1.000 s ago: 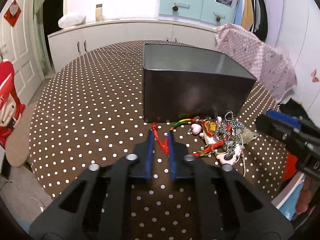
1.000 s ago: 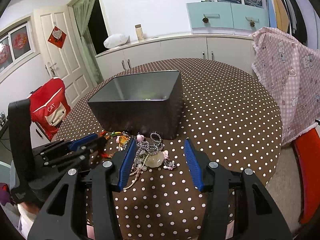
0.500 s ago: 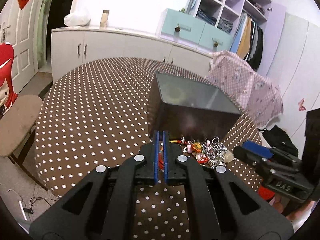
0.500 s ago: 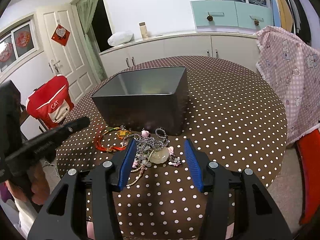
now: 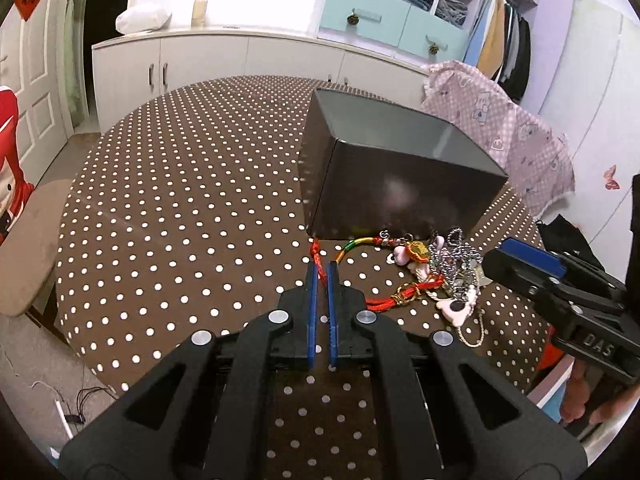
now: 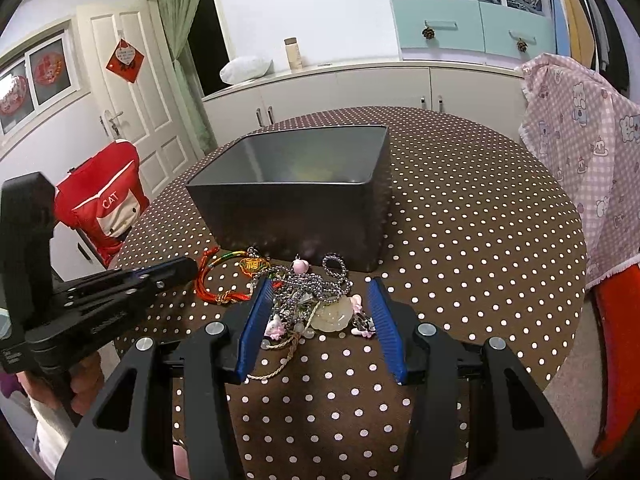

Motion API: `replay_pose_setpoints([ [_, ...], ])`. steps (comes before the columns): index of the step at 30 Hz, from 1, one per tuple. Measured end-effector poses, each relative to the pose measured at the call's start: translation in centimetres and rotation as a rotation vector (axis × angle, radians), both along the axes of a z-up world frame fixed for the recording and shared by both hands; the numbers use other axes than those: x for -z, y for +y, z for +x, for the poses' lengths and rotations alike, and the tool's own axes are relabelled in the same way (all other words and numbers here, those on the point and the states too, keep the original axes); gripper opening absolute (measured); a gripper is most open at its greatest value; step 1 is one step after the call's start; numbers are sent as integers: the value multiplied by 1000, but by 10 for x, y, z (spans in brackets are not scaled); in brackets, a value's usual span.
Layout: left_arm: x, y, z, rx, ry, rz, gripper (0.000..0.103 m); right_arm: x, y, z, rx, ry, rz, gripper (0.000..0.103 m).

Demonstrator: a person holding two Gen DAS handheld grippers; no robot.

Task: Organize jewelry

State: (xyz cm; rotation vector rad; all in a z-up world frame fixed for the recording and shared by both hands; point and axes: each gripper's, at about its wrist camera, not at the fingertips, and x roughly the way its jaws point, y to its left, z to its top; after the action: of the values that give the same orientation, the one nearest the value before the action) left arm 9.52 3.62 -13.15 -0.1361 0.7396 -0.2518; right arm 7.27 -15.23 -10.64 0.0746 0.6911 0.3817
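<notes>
My left hand-held gripper [image 5: 321, 268] is clenched on the red cord [image 5: 318, 254], right [image 6: 318, 292] released over the pile [image 6: 308, 300]; lift slowly toward the box [image 5: 400, 184] at 1 o'clock so it untangles.

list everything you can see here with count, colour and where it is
box: 1, dark grey, open top, middle of the table
jewelry pile: 1 tangle, silver chains, pink charms, pale pendant, in front of the box
red cord bracelet: 1, red with a multicolour section, left edge of the pile
table: 1, round, brown cloth with white dots
cabinets: white row along the far wall
drawers: 2, light blue, above the cabinets
pink patterned cloth: 1, draped right of the table
red chair cover: 1, left, by the door
left gripper: fingers blue-padded, nearly closed around the red cord
right gripper: fingers wide apart, either side of the pile
</notes>
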Motion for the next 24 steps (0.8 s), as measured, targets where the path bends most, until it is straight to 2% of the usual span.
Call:
replay_pose_setpoints([
  [2, 0, 0, 1, 1, -2, 5, 6, 0, -1, 0, 1, 1, -1, 47],
  [3, 0, -1, 1, 4, -2, 6, 12, 1, -1, 1, 4, 1, -1, 47],
  [4, -2, -2, 2, 11, -2, 2, 44, 1, -2, 1, 6, 2, 0, 47],
  [5, -4, -2, 2, 22, -13, -15, 82, 1, -3, 1, 8, 3, 2, 47],
  [6, -6, 0, -2, 25, -39, -38, 83, 2, -3, 1, 10, 4, 2, 47],
  [8, -11, -1, -6, 40, -79, -49, 83, 3, -5, 2, 13, 7, 3, 47],
  [10, -13, -7, -8, 52, -101, -6, 83, 4, -6, 3, 18, 12, 7, 47],
  [12, -11, -13, -7, 75, -100, 31, 83, 5, -8, 3, 18, 13, 10, 47],
  [15, -10, -22, -6, 109, -100, 39, 82, 6, -9, 3, 18, 15, 12, 47],
  [19, -8, -29, -3, 151, -84, 34, 48, 7, -13, 5, 28, 20, 16, 47],
  [24, -7, -39, 3, 182, -71, 34, 37, 8, -16, 5, 33, 21, 21, 47],
])
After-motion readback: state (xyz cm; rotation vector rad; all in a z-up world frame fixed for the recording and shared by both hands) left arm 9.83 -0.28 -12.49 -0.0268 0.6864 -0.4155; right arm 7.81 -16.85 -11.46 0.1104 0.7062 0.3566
